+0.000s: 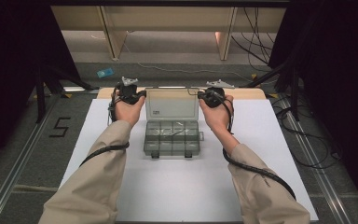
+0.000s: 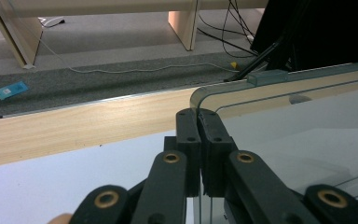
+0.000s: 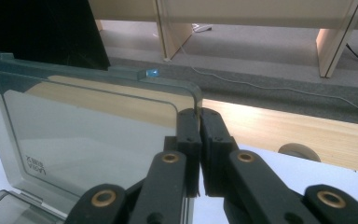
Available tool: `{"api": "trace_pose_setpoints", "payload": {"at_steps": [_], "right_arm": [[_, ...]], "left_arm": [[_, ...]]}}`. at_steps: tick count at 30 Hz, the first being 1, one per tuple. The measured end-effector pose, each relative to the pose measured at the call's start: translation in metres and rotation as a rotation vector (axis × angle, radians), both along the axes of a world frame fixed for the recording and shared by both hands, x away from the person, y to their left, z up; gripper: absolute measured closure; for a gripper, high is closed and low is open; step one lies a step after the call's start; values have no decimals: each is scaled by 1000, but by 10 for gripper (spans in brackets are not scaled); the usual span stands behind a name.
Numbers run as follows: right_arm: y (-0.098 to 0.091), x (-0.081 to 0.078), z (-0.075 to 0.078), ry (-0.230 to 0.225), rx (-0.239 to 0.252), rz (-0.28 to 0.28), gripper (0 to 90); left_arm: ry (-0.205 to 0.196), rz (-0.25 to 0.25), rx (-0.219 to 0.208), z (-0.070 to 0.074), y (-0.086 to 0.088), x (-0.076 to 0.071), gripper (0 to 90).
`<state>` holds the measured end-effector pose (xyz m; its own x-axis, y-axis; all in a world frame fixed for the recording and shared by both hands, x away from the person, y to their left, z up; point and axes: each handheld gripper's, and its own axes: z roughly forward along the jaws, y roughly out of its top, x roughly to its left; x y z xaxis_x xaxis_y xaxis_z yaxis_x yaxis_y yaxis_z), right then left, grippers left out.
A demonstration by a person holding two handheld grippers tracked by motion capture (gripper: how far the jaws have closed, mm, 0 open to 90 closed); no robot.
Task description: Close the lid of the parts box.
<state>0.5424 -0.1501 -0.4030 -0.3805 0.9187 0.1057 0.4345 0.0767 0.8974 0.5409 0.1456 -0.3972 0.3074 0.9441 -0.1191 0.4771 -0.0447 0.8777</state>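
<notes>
The clear plastic compartment box [image 1: 172,137] sits at the centre of the white table sheet [image 1: 270,154], its tray of small divided cells flat on the sheet and two latches on its near edge at 6 o'clock. The transparent lid [image 1: 171,103] stands raised, hinged along the tray's far edge at 12 o'clock, roughly upright.

The left gripper [image 1: 140,94] is at the lid's upper corner at about 10 o'clock from the tray. In the left gripper view its black jaws are brought together on the rounded lid corner [image 2: 205,100], the lid's edge passing between the pads, so it is clamped on the lid.

The right gripper [image 1: 200,94] is at the opposite upper corner, about 2 o'clock from the tray. In the right gripper view its jaws are likewise pressed together on the lid's edge [image 3: 196,105] just below the corner.

Both forearms in beige sleeves [image 1: 98,177] enter from 6 o'clock, one on each side of the box. A wooden table edge [image 2: 74,126] runs behind the lid.
</notes>
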Motion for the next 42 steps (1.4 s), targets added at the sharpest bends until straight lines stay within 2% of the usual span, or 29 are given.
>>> {"api": "trace_pose_setpoints", "payload": {"at_steps": [3,5,7,14,16,18,22,25,32,40,42], "right_arm": [[0,-3,1,1,3,7,882],[-1,-4,0,-18,-5,5,882],[-1,-6,1,-11,-11,6,882],[-1,-11,1,-24,-17,10,883],[-1,-11,0,-38,-10,13,883],[-1,-13,0,-33,-14,14,883],[-1,-14,-1,-54,-14,12,883],[-2,-17,0,-43,-14,18,884],[-2,-22,1,-49,-27,22,884],[-3,-27,0,-73,-28,26,884],[-3,-30,1,-59,-23,26,884]], "left_arm": [[-4,-2,-3,0,0,-3,877],[-11,-9,-1,1,1,-5,877],[-20,-9,8,0,0,-8,876],[-29,-17,-3,0,1,-12,877],[-31,-16,-1,0,2,-14,877],[-35,-19,0,1,2,-15,877],[-48,-17,7,0,1,-18,876],[-54,-18,6,0,1,-21,877],[-80,-23,5,-2,2,-28,877],[-92,-28,6,-2,2,-34,877],[-92,-32,9,-2,3,-35,877]]}}
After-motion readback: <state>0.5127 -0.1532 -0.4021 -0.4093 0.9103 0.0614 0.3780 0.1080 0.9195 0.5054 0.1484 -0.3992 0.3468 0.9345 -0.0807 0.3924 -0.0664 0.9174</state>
